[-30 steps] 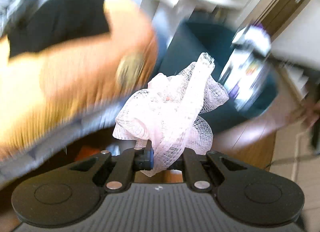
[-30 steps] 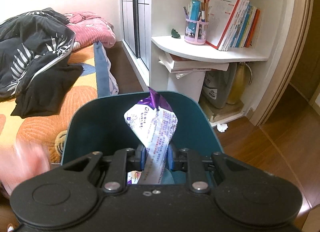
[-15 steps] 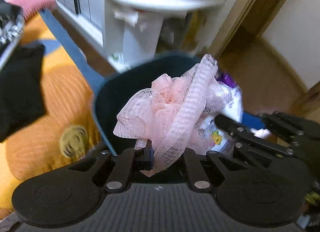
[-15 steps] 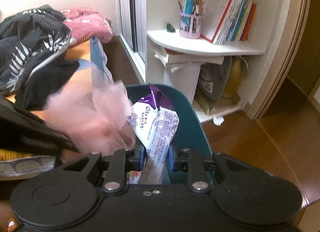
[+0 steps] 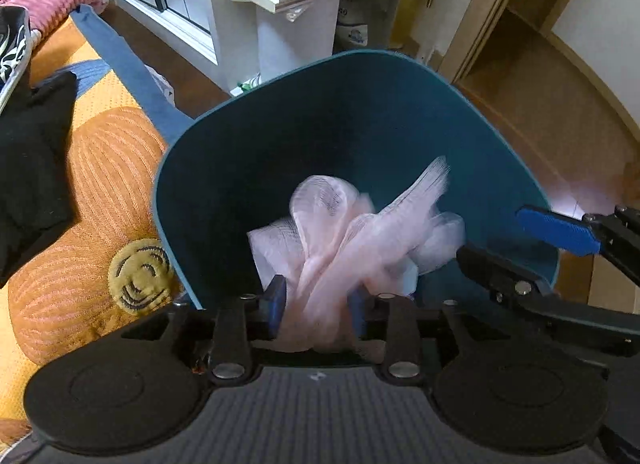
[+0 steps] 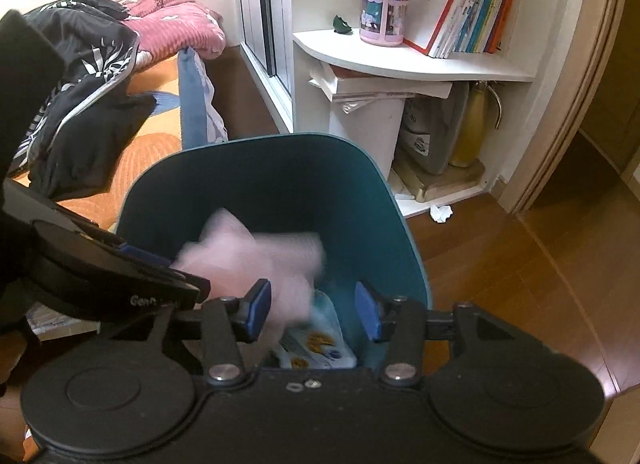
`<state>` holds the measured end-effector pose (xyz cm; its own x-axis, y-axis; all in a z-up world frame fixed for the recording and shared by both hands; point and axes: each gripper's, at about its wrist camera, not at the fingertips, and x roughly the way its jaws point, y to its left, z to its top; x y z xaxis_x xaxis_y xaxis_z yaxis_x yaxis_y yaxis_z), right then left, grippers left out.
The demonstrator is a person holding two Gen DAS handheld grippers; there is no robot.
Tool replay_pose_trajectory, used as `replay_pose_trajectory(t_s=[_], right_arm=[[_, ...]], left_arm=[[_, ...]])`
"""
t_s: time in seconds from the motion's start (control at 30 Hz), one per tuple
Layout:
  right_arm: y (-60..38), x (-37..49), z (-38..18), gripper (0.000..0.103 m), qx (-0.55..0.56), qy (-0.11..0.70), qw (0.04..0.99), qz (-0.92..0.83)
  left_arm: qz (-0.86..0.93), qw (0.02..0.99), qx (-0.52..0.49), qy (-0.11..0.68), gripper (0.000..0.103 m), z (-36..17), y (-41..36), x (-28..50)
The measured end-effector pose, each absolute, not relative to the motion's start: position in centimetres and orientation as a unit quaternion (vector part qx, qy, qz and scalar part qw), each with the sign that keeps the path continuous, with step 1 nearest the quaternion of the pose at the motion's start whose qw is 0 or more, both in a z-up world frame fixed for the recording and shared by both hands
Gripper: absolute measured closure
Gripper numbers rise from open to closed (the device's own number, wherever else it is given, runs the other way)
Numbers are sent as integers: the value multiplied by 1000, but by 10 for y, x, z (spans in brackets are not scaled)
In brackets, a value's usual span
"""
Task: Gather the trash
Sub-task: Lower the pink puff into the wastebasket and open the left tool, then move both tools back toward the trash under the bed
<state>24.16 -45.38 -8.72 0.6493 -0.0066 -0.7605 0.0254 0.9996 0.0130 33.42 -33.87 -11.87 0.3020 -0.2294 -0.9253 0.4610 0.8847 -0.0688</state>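
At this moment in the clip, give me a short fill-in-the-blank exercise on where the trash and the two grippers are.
1. The pink mesh netting is over the open ____ bin.
2. The printed wrapper already lies ____ the bin.
3. Nothing sits between the fingers of the ____ gripper, which have just been opening.
4. The books stand on a ____ shelf.

Missing words: teal; inside; right; white

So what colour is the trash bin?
Dark teal bin, inside and out; clearest in the left wrist view.
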Motion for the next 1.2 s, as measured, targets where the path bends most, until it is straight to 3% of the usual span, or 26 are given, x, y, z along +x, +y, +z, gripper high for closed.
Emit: replay_pose_trajectory(t_s=[0.13,0.57,0.67,0.83,1.2], right_arm=[[-456,232,-73,53,16,413,911,-7],[-426,187,-8,51,13,369,929,24],[-412,175,9,51,14,356,934,37],[-380,153,32,51,8,335,940,68],[-289,129,48,51,1,317,938,142]], left_arm=[[-217,809,89,539,45,-104,-331,327],[-228,833,59,501,44,-39,-281,278],[-225,842,51,488,37,-20,-262,263],[-220,854,32,470,36,8,-224,238],[-178,887,-1,427,21,44,-119,180]])
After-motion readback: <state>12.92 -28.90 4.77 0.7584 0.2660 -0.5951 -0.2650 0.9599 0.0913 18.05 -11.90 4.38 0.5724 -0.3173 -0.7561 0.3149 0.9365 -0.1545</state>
